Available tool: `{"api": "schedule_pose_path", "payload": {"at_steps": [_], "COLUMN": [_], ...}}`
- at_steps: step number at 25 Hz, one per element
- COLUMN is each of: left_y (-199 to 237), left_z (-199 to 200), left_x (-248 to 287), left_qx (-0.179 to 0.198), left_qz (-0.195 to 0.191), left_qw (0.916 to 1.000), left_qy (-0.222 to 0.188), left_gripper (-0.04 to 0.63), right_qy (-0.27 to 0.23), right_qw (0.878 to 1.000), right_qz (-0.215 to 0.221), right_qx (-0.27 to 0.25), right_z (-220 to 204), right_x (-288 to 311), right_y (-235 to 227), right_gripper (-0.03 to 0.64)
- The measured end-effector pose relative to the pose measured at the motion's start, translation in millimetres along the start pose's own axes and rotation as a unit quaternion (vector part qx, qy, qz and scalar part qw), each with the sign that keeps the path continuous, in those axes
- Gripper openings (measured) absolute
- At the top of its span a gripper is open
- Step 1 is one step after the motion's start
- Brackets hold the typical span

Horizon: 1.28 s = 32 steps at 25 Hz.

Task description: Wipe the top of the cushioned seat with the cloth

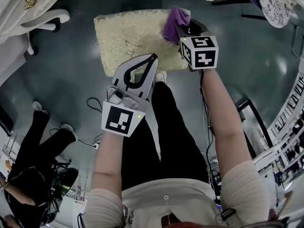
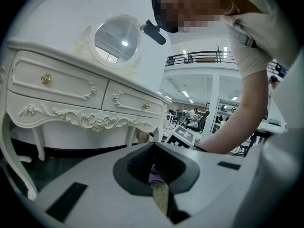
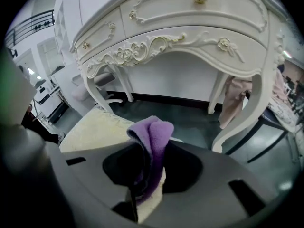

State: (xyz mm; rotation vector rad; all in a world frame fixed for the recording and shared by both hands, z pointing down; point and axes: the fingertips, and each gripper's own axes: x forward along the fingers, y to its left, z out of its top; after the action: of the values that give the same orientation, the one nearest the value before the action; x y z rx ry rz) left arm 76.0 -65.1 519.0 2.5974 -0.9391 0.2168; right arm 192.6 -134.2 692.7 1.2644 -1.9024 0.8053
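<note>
While the cloth sits at the seat's far right corner, the wiping looks barely begun.
Nearest, lower centre of the head view: left gripper [image 1: 153, 57] over the seat's near edge, jaws meeting at the tips with nothing between them, likely parked clear of the wipe path. Beyond, upper centre: cushioned seat [image 1: 128, 42], cream and patterned. Upper right: right gripper [image 1: 181, 30] clamped tight on the bunched purple cloth [image 1: 172, 22] at the cushion's corner, probably a starting edge; contact uncertain. Farthest: white dressing table [image 3: 190, 27].

The left claw [image 2: 154, 145], jaws together, faces a white dressing table [image 2: 95, 122] with 2 drawers [image 2: 52, 81].
</note>
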Motion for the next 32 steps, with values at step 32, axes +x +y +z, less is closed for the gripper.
{"api": "schedule_pose_path", "payload": {"at_steps": [32], "left_y": [37.6], "left_z": [4.4], "left_x": [-89.3], "left_qx": [-0.029], "left_qz": [0.020], "left_qw": [0.9993], "left_qy": [0.011], "left_gripper": [0.012], "right_qy": [0.022], "right_qw": [0.997], "right_qz": [0.070], "right_qx": [-0.029], "right_z": [32.5], "right_x": [-33.2], "right_y": [146.8], "right_gripper": [0.083]}}
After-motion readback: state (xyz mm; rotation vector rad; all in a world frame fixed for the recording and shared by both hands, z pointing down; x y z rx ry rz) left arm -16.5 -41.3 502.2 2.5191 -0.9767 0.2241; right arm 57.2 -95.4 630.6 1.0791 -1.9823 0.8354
